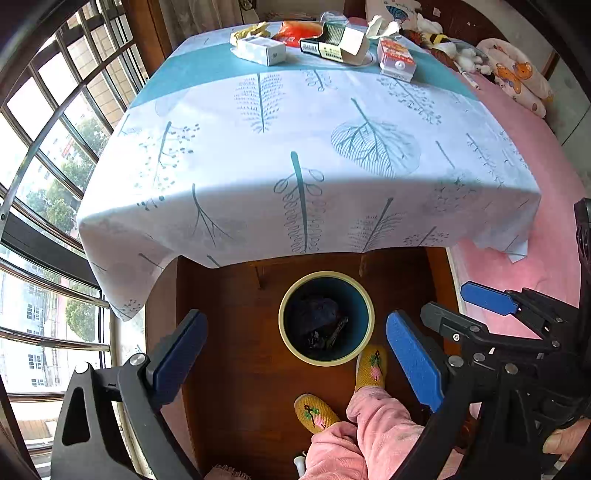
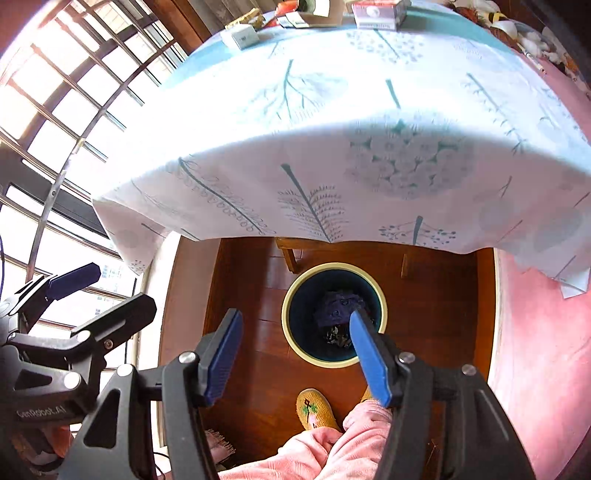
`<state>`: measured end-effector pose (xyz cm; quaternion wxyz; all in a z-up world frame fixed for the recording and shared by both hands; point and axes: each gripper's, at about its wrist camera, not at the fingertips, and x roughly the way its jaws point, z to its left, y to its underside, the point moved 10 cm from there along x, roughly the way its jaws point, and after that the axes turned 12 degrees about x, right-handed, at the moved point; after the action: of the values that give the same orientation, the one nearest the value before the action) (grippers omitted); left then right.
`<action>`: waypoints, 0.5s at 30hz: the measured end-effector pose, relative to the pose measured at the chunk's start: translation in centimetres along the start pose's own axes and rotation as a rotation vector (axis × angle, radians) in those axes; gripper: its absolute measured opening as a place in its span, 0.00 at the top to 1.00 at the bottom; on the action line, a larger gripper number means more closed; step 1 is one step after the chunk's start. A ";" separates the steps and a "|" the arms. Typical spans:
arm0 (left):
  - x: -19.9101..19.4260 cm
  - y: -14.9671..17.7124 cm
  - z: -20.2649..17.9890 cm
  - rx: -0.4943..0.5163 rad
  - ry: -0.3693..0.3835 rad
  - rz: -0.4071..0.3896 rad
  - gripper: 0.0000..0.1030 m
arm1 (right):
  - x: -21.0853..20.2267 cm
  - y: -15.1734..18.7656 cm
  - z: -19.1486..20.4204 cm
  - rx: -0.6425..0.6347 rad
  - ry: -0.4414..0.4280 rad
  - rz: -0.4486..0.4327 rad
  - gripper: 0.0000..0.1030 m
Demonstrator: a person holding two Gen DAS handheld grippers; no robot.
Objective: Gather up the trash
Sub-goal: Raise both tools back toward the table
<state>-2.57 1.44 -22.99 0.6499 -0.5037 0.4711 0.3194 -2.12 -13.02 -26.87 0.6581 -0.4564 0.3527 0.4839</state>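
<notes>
A round bin with a cream rim and dark teal inside stands on the wood floor before the table; dark trash lies in it. It also shows in the right wrist view. My left gripper is open and empty above the bin. My right gripper is open and empty above the bin too, and shows at the right of the left wrist view. On the far side of the table lie a white box, an orange wrapper, an open carton, a red-and-white carton and crumpled tissue.
The table carries a white leaf-print cloth that hangs over its near edge. A pink bed with soft toys is at the right. Windows are at the left. The person's pink legs and yellow slippers are beside the bin.
</notes>
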 end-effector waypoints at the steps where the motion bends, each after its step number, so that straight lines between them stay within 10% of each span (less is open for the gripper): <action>1: -1.1 -0.5 0.1 0.004 -0.002 -0.019 0.06 | -1.0 -0.2 0.3 -0.003 -0.003 -0.011 0.41; 15: -13.5 -5.9 3.2 -0.033 -0.097 -0.244 0.06 | -11.4 -4.3 4.1 -0.072 -0.015 -0.214 0.40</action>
<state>-1.17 3.63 -8.16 0.6975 -0.5521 0.3688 0.2697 -1.14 -13.30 -14.05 0.6918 -0.5114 0.2793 0.4265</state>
